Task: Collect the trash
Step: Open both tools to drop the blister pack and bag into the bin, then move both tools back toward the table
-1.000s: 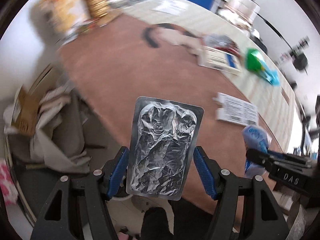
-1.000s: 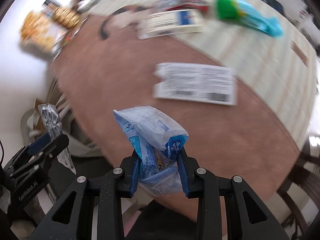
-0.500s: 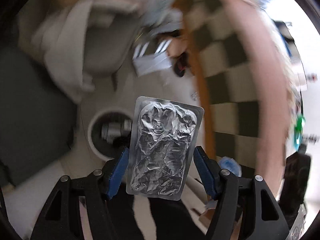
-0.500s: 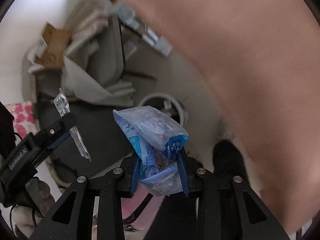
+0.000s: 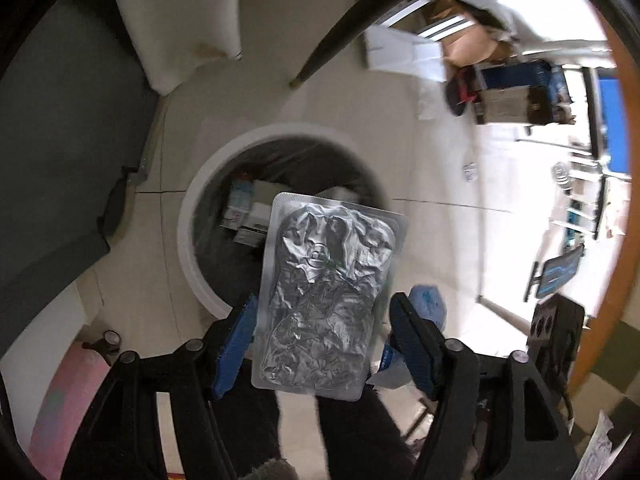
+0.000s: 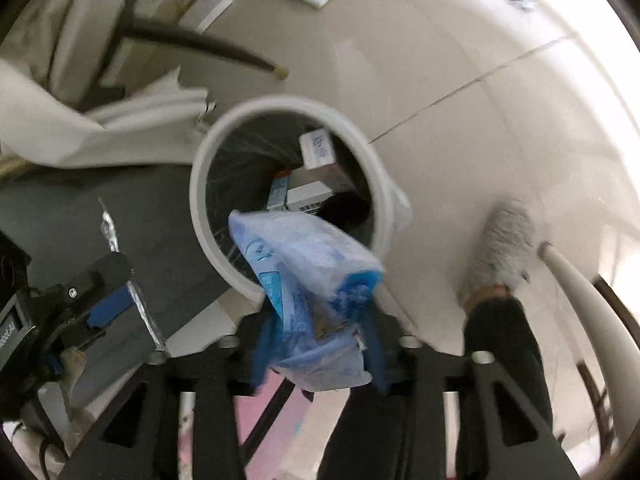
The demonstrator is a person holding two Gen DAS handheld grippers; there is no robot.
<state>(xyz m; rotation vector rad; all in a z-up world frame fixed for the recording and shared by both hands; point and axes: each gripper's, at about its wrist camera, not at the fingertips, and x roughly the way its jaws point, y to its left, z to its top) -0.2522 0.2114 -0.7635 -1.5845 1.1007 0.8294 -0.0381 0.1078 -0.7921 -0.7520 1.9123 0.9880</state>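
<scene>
The silver foil pack [image 5: 326,304], pinched in the left gripper [image 5: 322,344], and the blue plastic bag [image 6: 310,280], pinched in the right gripper [image 6: 316,344], hang over the white trash bin [image 6: 382,200], so I would let go only above its hole.

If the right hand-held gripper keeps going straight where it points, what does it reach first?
Probably the white bin: its open mouth lies past the blue wrapper held by the right hand-held gripper. Nothing visible lies between; depth unclear.
</scene>
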